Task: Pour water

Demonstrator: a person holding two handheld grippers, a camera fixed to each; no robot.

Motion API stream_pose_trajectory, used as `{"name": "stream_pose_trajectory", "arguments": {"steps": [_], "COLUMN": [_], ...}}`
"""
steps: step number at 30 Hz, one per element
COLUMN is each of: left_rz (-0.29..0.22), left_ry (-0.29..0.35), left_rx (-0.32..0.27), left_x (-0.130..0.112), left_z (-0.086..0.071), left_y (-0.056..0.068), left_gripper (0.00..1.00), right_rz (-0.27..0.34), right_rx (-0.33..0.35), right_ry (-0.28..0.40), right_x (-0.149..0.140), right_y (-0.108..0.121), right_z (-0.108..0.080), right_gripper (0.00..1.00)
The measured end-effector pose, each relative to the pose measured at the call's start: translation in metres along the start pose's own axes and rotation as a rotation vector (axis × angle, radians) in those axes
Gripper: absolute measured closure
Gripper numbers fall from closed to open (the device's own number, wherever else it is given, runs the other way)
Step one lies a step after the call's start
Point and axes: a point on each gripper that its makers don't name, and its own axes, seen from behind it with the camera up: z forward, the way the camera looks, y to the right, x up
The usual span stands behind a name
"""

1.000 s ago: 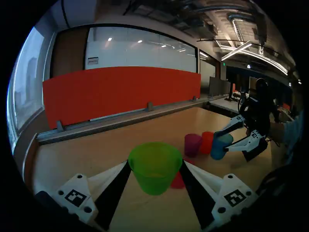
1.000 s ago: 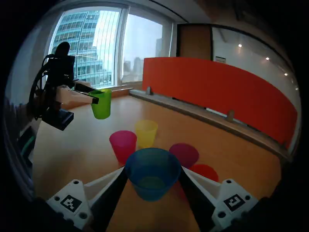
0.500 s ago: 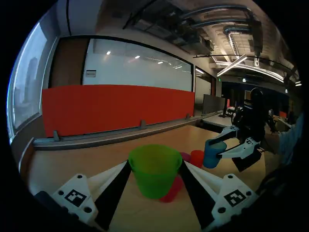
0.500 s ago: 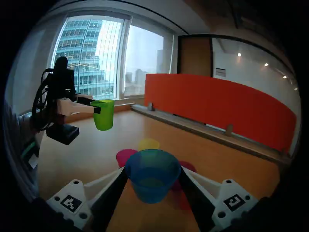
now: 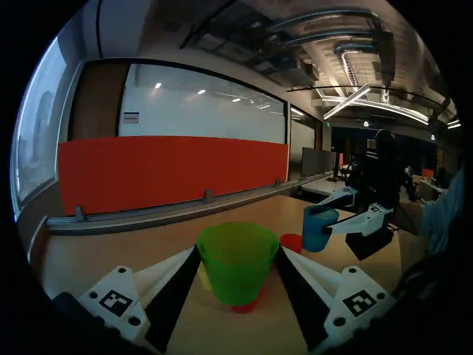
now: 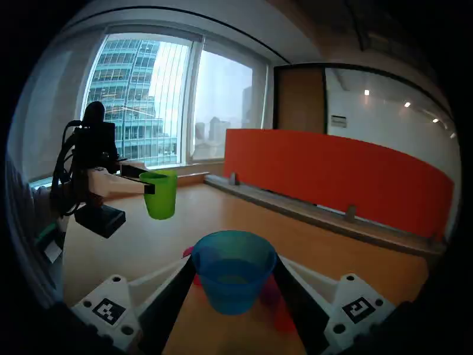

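My left claw (image 5: 237, 255) is clamped on an upright green cup (image 5: 237, 272). My right claw (image 6: 234, 266) is clamped on an upright blue cup (image 6: 234, 287). Both cups hang apart above the wooden surface (image 5: 106, 254), where a red cup (image 5: 290, 241) stands below.

left gripper (image 5: 236, 253) and right gripper (image 6: 235, 263) same build: white wedge fingers (image 5: 158, 270), black inner strips (image 5: 177, 290), square black-white tags (image 5: 115, 302), dark screws (image 5: 121, 270) at corners. Black housing (image 6: 94, 142), looped black cables (image 6: 59, 171). Pale blue sleeve (image 5: 440, 213).
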Motion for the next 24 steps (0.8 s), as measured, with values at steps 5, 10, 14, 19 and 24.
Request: {"name": "stream_pose_trajectory", "arguments": {"steps": [5, 10, 14, 19, 24], "left_rz": [0.009, 0.017, 0.013, 0.015, 0.023], "left_ry": [0.004, 0.004, 0.004, 0.001, -0.004], "left_rx": [-0.027, -0.04, -0.054, -0.07, -0.089], "left_x": [0.002, 0.003, 0.001, -0.001, -0.003], "left_z": [0.0, 0.0, 0.0, 0.0, 0.001], "left_y": [0.014, 0.023, 0.031, 0.04, 0.051], "left_gripper": [0.12, 0.12, 0.12, 0.12, 0.12], "right_rz": [-0.011, -0.032, -0.055, -0.077, -0.098], "right_rx": [0.013, 0.019, 0.019, 0.024, 0.023], "right_ry": [0.021, 0.045, 0.061, 0.071, 0.086], "right_x": [0.014, 0.032, 0.042, 0.051, 0.062], "right_y": [-0.003, -0.004, -0.002, -0.003, -0.002], "right_z": [-0.004, -0.008, -0.011, -0.013, -0.016], "right_gripper": [0.08, 0.08, 0.08, 0.08, 0.08]}}
